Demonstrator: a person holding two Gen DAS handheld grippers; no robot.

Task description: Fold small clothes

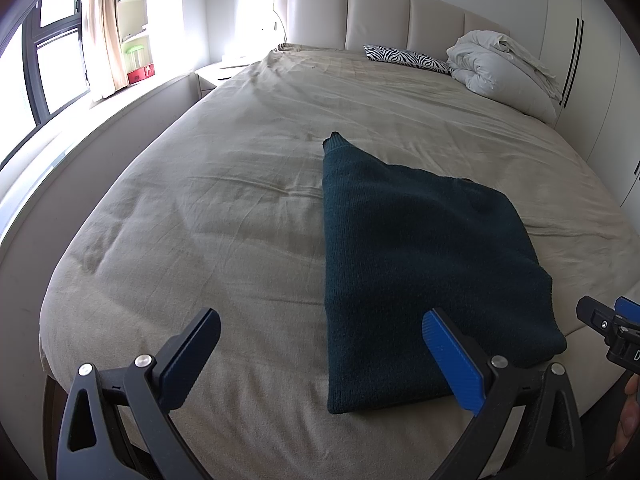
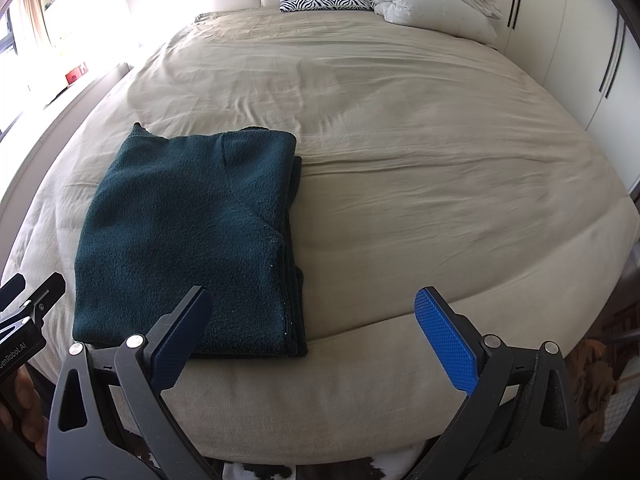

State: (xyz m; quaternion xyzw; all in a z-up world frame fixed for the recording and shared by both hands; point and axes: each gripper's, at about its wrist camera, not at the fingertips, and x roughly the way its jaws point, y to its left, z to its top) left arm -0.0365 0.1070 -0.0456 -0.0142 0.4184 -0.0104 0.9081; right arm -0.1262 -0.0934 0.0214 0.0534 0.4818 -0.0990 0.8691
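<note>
1. Left wrist view: we see our left gripper [image 1: 320,354] with its fingers spread wide apart and nothing between them. Its blue pad [image 1: 452,364] sits over the near edge of the dark green sweater [image 1: 420,264], though we cannot tell whether it touches the cloth.
2. The sweater lies folded into a rough rectangle on the beige bedsheet [image 1: 224,208], close to the foot of the bed, with one ribbed corner [image 1: 334,140] pointing toward the headboard [image 1: 376,12].
3. At the right edge of this view we catch the tip of our right gripper [image 1: 608,324], just off the sweater's near right corner.
4. Right wrist view: our right gripper [image 2: 314,336] also stands wide open and holds nothing. Its dark left finger [image 2: 180,336] overlaps the sweater's [image 2: 188,224] near edge, while the blue right pad [image 2: 446,344] hangs over the bare mattress edge.
5. From this side we see the sweater's stacked layers along its right edge [image 2: 294,264], lying flat and fairly even.
6. At the head of the bed a zebra-print pillow [image 2: 324,2] lies beside a bundled white duvet [image 2: 432,4], well apart from the sweater.
</note>
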